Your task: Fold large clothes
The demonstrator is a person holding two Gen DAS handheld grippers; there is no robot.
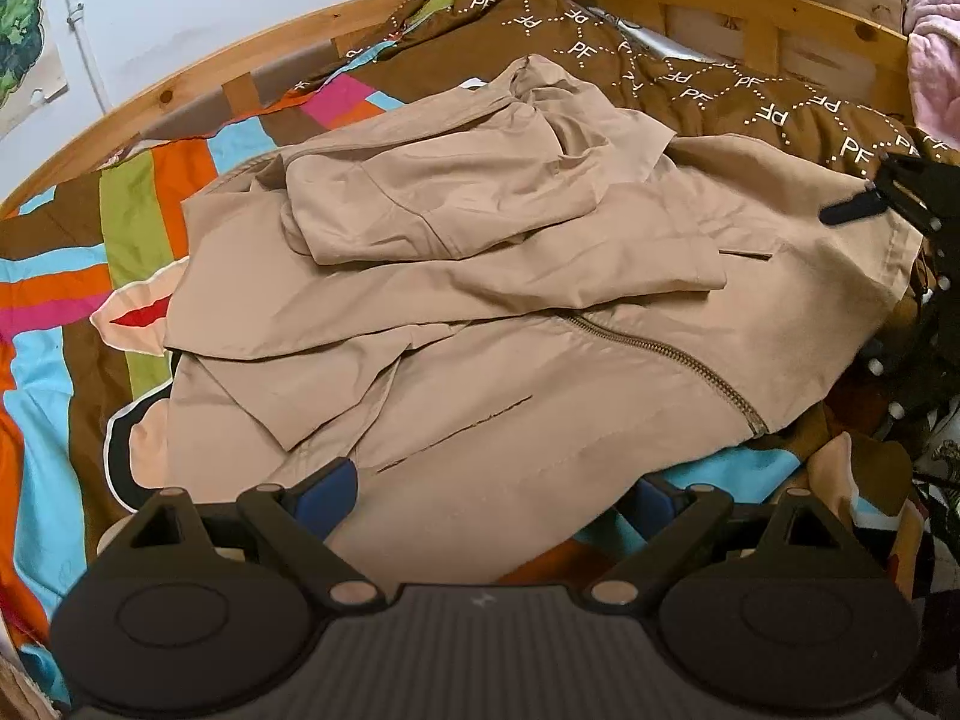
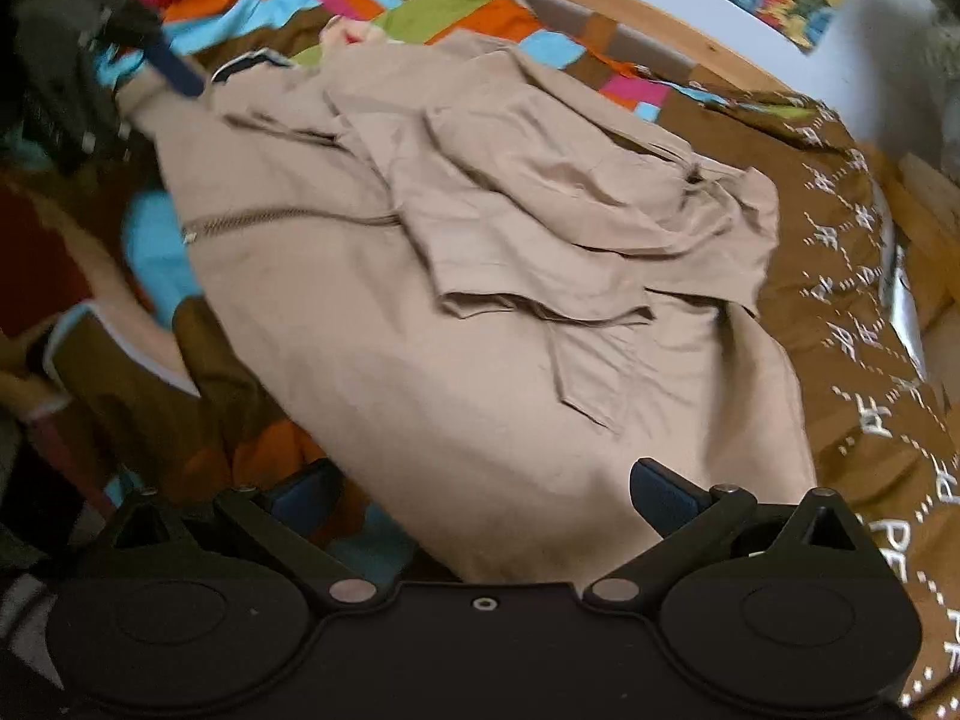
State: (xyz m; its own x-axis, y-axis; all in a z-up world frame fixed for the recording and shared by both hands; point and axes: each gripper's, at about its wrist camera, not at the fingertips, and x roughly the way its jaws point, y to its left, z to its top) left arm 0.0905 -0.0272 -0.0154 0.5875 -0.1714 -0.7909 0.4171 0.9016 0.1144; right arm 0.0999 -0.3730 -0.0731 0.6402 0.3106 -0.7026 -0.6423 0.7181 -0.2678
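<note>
A beige zip jacket [image 1: 510, 312] lies spread on the bed, sleeves folded over its front, zipper [image 1: 672, 360] running toward the hem. It also shows in the right wrist view [image 2: 480, 300]. My left gripper [image 1: 492, 498] is open, its blue-padded fingers either side of the jacket's near hem edge. My right gripper [image 2: 480, 492] is open, over the jacket's other hem corner. The right gripper shows at the right edge of the left wrist view [image 1: 870, 204]. The left gripper shows at the upper left of the right wrist view [image 2: 162, 66].
The jacket lies on a patchwork bedcover [image 1: 78, 276] in orange, blue, green and pink. A brown "PF"-patterned quilt [image 1: 750, 96] lies beyond it. A wooden bed frame [image 1: 198, 78] runs along the wall. Pink fabric [image 1: 936, 72] sits at the far right.
</note>
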